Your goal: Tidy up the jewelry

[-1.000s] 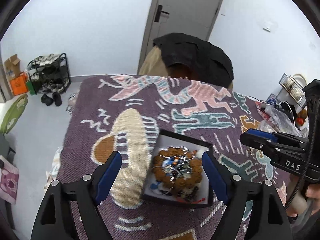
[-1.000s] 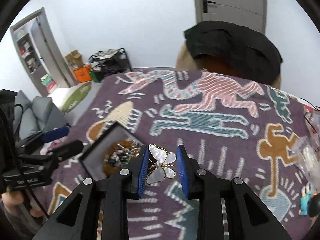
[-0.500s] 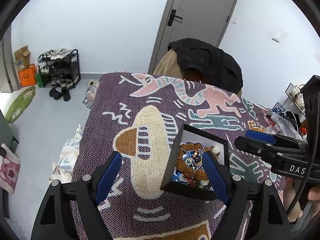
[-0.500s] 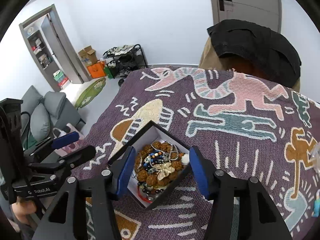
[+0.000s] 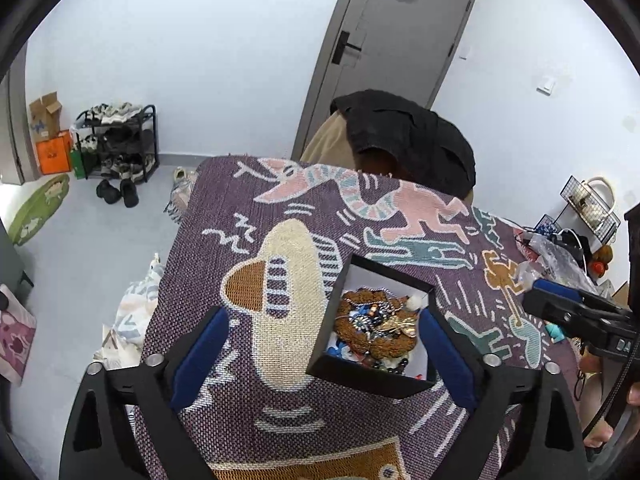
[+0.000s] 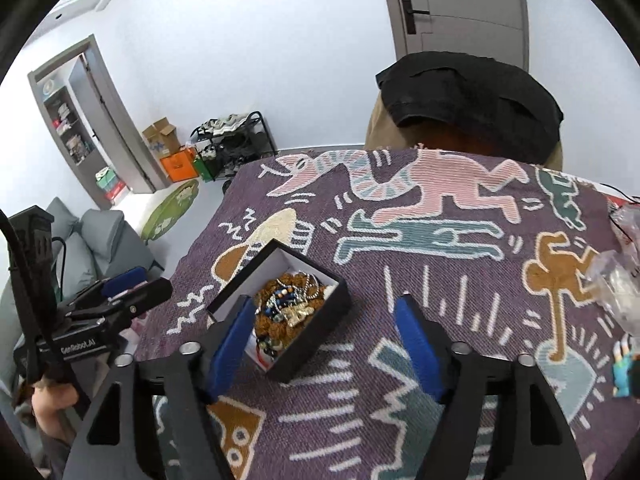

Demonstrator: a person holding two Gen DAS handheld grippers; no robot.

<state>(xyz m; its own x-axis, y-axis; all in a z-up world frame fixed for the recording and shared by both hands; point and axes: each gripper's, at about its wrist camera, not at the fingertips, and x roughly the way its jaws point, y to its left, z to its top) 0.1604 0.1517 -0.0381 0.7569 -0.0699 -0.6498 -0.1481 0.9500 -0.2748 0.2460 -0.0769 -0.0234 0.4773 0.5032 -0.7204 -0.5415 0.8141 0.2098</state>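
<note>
A black jewelry box [image 5: 362,378] with a white lining sits on the purple patterned cloth; it also shows in the right wrist view [image 6: 316,330]. It holds a brown bead bracelet [image 5: 390,346], several beaded pieces and a gold butterfly brooch [image 6: 297,313], which also shows in the left wrist view [image 5: 400,325]. My left gripper [image 5: 322,354] is open and empty, hovering above the box. My right gripper [image 6: 322,338] is open and empty, held above the box's right side.
The patterned cloth [image 6: 440,240] covers the table. A chair with a black garment [image 5: 408,144] stands at the far edge. Clear plastic bags [image 6: 618,276] and a small teal figure [image 6: 624,372] lie at the right. The floor drops off at the left.
My right gripper opened and let the butterfly brooch go into the box, then drew back to the right. My left gripper rose and shifted left, staying open.
</note>
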